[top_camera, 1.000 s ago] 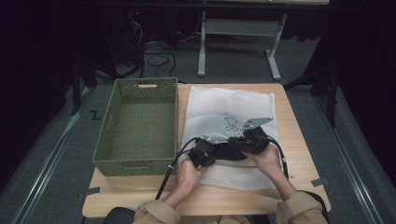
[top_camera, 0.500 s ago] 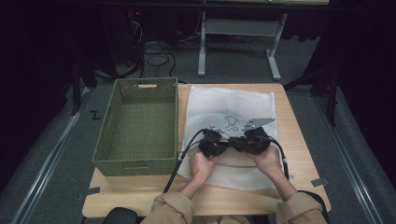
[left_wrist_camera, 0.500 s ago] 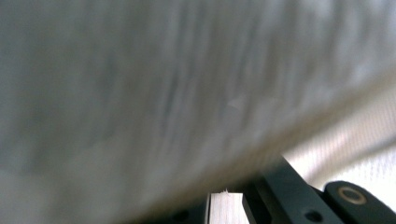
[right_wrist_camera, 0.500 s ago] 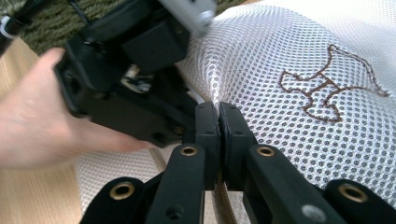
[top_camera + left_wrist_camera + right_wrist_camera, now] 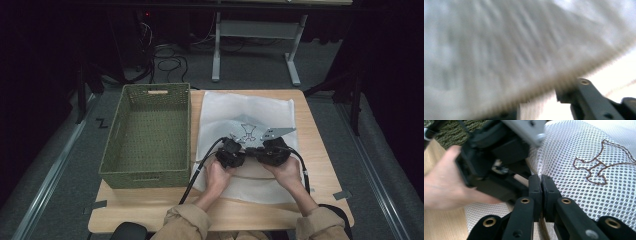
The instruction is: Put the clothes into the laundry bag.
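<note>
A white mesh bag point(image 5: 260, 107) with a brown stitched emblem point(image 5: 599, 170) lies spread on the wooden table point(image 5: 322, 155). Both hands hold their grippers side by side over the bag's middle. My right gripper point(image 5: 541, 181) is shut on a raised fold of the mesh bag point(image 5: 584, 147), with brown trim showing between its jaws. My left gripper point(image 5: 231, 149) sits just left of the right gripper point(image 5: 266, 148). In the blurred left gripper view the bag point(image 5: 499, 50) hangs across the left gripper point(image 5: 537, 105). A gap shows beside its right finger point(image 5: 586, 100).
A green woven basket point(image 5: 145, 172) stands empty on the table's left half, close to the bag's left edge. Black cables trail from both grippers toward the person. Beyond the table are a grey floor, cables and a white metal stand point(image 5: 255, 30).
The left hand has carried its gripper right and away from the person, up against the right gripper. The right gripper has hardly moved.
</note>
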`<move>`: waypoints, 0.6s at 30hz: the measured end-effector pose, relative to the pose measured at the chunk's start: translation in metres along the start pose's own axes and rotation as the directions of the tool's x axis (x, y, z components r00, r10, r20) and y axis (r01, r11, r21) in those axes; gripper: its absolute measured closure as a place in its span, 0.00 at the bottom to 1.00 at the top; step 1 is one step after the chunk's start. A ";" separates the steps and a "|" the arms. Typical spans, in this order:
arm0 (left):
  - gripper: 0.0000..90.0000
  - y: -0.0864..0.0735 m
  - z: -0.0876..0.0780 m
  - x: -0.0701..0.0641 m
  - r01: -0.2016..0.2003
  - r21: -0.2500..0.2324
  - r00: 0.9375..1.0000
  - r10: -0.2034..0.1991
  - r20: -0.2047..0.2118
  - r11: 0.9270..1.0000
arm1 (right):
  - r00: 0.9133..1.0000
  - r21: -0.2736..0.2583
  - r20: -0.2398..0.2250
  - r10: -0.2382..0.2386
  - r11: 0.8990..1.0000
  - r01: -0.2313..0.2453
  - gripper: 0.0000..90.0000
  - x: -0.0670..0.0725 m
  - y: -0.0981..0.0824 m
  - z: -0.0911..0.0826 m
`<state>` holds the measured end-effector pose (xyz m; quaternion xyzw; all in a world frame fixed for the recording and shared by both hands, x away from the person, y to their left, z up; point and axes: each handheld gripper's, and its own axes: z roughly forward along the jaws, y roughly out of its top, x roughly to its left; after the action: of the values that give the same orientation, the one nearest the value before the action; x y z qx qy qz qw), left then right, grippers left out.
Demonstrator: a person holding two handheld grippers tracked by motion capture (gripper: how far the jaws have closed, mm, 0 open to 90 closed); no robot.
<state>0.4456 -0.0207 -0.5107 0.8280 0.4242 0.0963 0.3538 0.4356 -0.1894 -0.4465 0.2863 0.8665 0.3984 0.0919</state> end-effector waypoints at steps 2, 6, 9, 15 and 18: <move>0.69 -0.005 -0.006 0.000 -0.009 0.008 1.000 0.009 0.008 1.000 | 1.000 0.004 0.001 -0.007 1.000 0.007 0.98 0.000 0.000 -0.001; 0.66 -0.016 -0.012 -0.002 -0.028 0.019 1.000 0.028 -0.002 0.999 | 1.000 -0.003 0.002 -0.007 1.000 0.007 0.98 -0.001 0.000 -0.001; 0.66 -0.020 -0.009 0.001 -0.018 0.029 0.999 0.019 -0.030 0.999 | 1.000 0.001 0.004 -0.008 1.000 0.008 0.98 0.000 0.000 -0.001; 0.67 -0.019 0.003 0.005 0.008 0.026 0.999 -0.007 -0.042 1.000 | 1.000 -0.002 0.006 0.000 1.000 0.000 0.98 0.000 0.000 0.000; 0.73 -0.015 0.005 0.008 0.018 0.027 0.999 -0.017 -0.048 0.999 | 1.000 -0.001 0.007 -0.007 1.000 0.007 0.98 -0.001 0.000 -0.001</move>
<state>0.4430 -0.0110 -0.5258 0.8265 0.4409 0.1074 0.3331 0.4359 -0.1904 -0.4458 0.2848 0.8670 0.3974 0.0964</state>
